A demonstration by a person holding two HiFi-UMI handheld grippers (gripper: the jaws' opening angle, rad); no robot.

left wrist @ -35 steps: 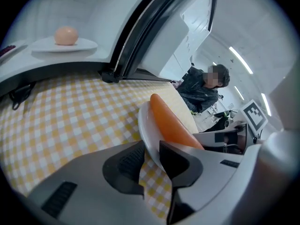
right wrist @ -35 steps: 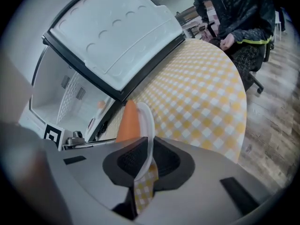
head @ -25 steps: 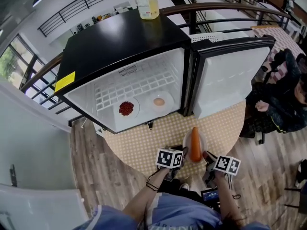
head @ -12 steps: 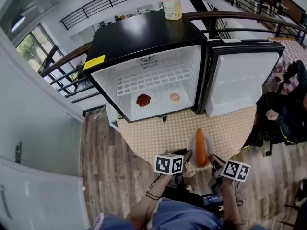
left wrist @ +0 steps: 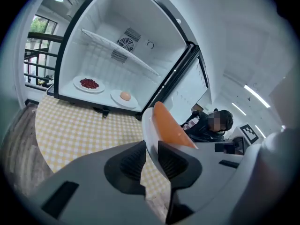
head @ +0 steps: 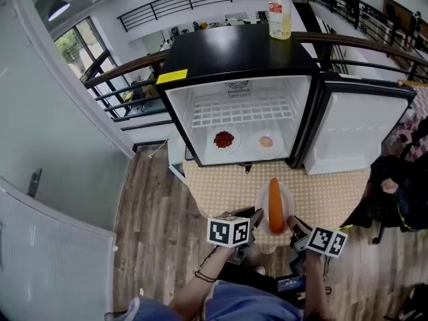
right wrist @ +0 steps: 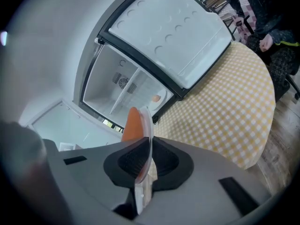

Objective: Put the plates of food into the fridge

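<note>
- Three plates before you: the red-food plate (head: 224, 141), the pale-food plate (head: 267, 142) and the carrot plate (head: 261, 204).
- One carrot (head: 275, 204).
- One fridge (head: 234, 52), with one wire shelf (head: 241, 111) and one door (head: 358, 129).
- One bottle (head: 279, 9).
- Two tools, the left tool (head: 257, 215) and the right tool (head: 293, 221).
- One checked cloth (head: 221, 192).

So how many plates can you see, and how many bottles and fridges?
Plates: 3 (red-food plate, pale-food plate, carrot plate)
Bottle: 1
Fridge: 1
Total: 5
</note>
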